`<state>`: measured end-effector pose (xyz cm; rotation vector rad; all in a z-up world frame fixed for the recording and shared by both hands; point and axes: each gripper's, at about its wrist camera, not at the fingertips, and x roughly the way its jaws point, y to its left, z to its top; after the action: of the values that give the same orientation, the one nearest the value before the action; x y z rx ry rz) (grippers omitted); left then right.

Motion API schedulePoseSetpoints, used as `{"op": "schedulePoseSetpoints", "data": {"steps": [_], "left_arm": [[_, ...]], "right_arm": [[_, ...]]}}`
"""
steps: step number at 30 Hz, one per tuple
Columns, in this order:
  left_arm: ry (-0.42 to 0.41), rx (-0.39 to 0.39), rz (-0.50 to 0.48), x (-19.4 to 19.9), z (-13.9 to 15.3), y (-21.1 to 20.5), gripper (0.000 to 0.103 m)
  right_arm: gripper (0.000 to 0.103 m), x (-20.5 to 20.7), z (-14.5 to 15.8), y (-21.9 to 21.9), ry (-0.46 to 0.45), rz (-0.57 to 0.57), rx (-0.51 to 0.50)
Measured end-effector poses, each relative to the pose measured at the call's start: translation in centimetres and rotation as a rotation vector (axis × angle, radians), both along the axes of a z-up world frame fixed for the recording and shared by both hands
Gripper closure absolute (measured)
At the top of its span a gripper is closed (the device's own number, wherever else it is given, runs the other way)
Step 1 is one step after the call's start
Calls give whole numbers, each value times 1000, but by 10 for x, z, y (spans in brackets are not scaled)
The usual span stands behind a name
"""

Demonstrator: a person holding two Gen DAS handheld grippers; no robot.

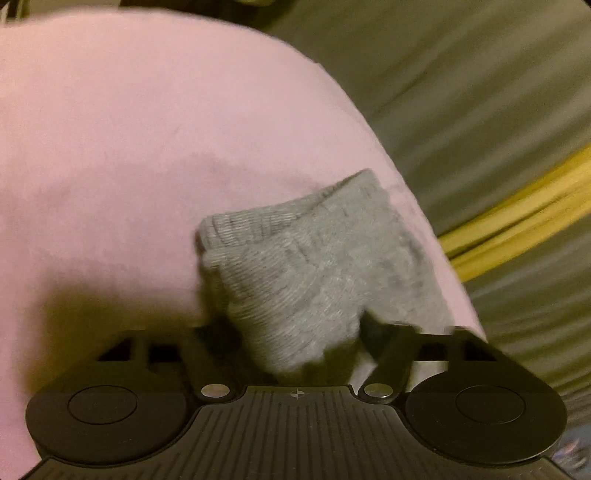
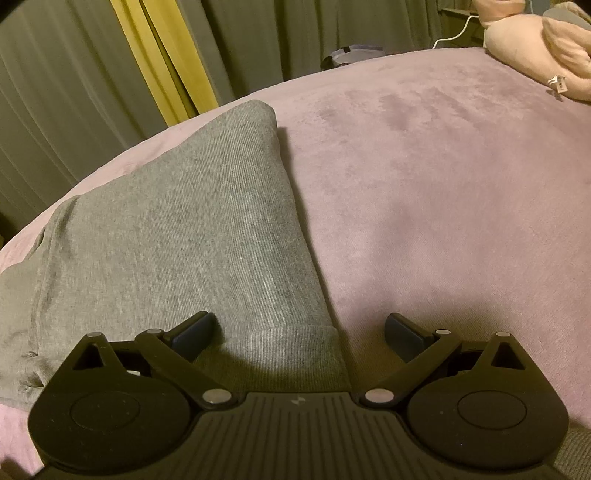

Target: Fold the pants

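The grey pants (image 2: 177,236) lie flat on a pink velvety bed cover (image 2: 443,184), one ribbed leg running from its far end near the cover's edge down to a cuff (image 2: 295,343) that sits right under the right gripper (image 2: 299,332). That gripper's jaws stand wide apart, with the cuff lying between and below them; neither dark pad presses on the cloth, so it holds nothing. In the left wrist view a bunched, folded piece of the same grey knit (image 1: 314,266) rises from between the fingers of the left gripper (image 1: 295,350), which are drawn in about halfway; the cloth fills the gap and hides the pads, and the picture is smeared with motion, so the fabric looks pinched there, though the contact itself cannot be made out. Nothing here serves as a container. Only the right wrist view shows the full spread of the pants, a pale pink plush toy (image 2: 539,48) at the cover's far corner, a white cable (image 2: 454,33) behind it, and a small dark object (image 2: 347,55) past the bed's edge. Both views show grey-green curtains (image 1: 480,92) with a yellow strip (image 1: 517,210), streaked in the left view and sharp in the right.
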<state>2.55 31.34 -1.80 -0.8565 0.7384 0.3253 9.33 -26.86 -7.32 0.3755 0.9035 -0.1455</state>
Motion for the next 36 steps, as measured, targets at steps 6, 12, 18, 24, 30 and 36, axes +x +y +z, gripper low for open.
{"op": "schedulePoseSetpoints", "data": {"steps": [6,12,18,24,30,36], "left_arm": [[-71,43,-46,-5,6,-7,57],[-47,-41,42,-2,-12,-5,30],[-15,105,-17,12,18,-27,66],[-194,293,-153,10,92,-84,73],[-424,539,-455,0,162,-211,73],[-392,644,-832,1,135,-364,59]], "right_arm": [[4,1,0,-2,-1,4,2],[4,1,0,-2,0,3,2],[4,0,1,-3,-4,-1,10],[4,1,3,-8,-19,-17,45],[4,-4,5,-21,-67,-59,122],[4,-9,7,-32,-100,-100,173]]}}
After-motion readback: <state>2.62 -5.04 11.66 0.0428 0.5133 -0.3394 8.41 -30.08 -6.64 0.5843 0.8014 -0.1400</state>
